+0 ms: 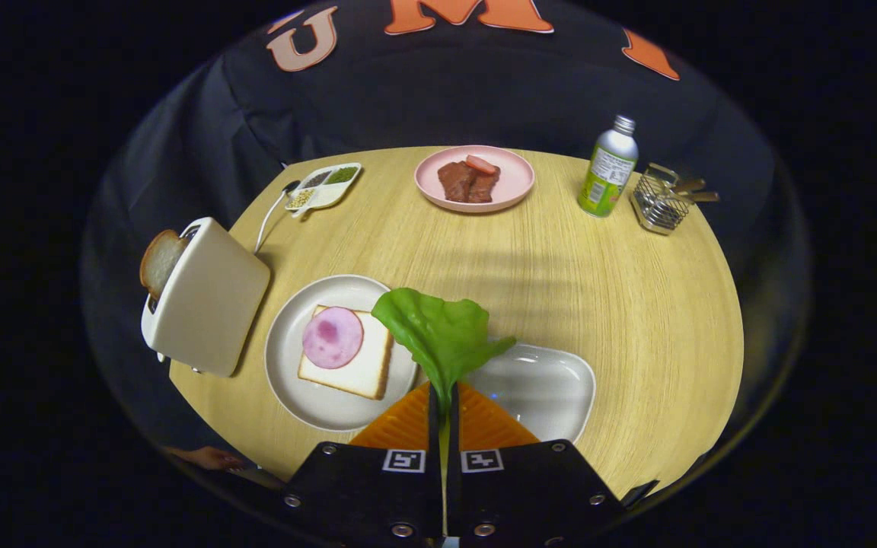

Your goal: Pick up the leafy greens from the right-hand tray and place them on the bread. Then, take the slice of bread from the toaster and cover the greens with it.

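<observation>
- My gripper (442,399) has its orange fingers (400,422) pressed together on the stem end of the lettuce leaf (438,331). It's a thin pinch right at the tips.
- The leaf stands up ahead of the fingers, fanned out and curling left, its tip hanging over the rim of the round plate (286,365).
- Just beyond and right of the fingers is the white tray (553,388), bare where I can see it, so the pick looks done.
- Left of the fingers, the bread slice (366,373) sits on the round plate with a ham round (332,336) on top. That's my drop target, and it's close.
- Further left is the toaster (206,301), tilted in my view, with the second slice (158,262) poking out of the slot. That comes next.
- Far side of the table (560,266): a pink plate of meat (475,179), a small condiment dish (324,185), a bottle (607,167), a wire basket (659,202). All are well clear of my path.
- Risks as I see them:
  - The grip is on the stem only, so a quick swing left could let the leaf slip or twist out.
  - The leaf is floppy and wider than the ham. If I release off-centre, it drapes onto the plate rim instead of the bread.
  - If I release too high, it flutters and lands folded.
  - If I go too low, the fingers could nudge the ham or shove the slice.
</observation>
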Demonstrator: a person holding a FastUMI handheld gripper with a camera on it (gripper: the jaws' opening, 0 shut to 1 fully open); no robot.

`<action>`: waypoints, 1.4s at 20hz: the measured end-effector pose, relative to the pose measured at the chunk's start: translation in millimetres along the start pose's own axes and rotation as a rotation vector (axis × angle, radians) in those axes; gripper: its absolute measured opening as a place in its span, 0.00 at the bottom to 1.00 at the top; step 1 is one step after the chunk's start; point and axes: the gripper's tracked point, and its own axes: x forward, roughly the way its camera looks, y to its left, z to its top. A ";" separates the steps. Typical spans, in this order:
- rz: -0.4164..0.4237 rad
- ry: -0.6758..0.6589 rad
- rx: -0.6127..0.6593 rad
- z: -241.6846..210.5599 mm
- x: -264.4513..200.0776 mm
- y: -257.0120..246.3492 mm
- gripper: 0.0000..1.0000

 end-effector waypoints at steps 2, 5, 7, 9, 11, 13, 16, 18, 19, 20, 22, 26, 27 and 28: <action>0.016 0.001 -0.029 4.5 5.1 15.1 0.03; 0.023 0.011 -0.072 7.4 16.9 33.4 0.03; 0.037 0.019 -0.086 9.1 28.2 48.6 0.03; 0.052 0.025 -0.088 11.5 37.0 59.7 0.03; 0.072 0.043 -0.080 12.0 46.0 70.7 0.03; 0.079 0.049 -0.075 13.5 56.5 77.5 0.05; 0.103 0.087 -0.064 7.3 68.1 89.4 0.08; 0.131 0.099 -0.054 5.5 71.1 99.3 0.13; 0.138 0.085 -0.058 8.9 72.4 102.6 0.16; 0.136 0.076 -0.069 10.0 74.4 103.2 0.19; 0.133 0.092 -0.091 5.5 74.3 106.0 0.26; 0.139 0.084 -0.109 5.7 68.6 111.6 0.43; 0.143 0.075 -0.105 8.6 65.6 112.8 0.45; 0.145 0.064 -0.096 11.4 61.3 114.2 0.49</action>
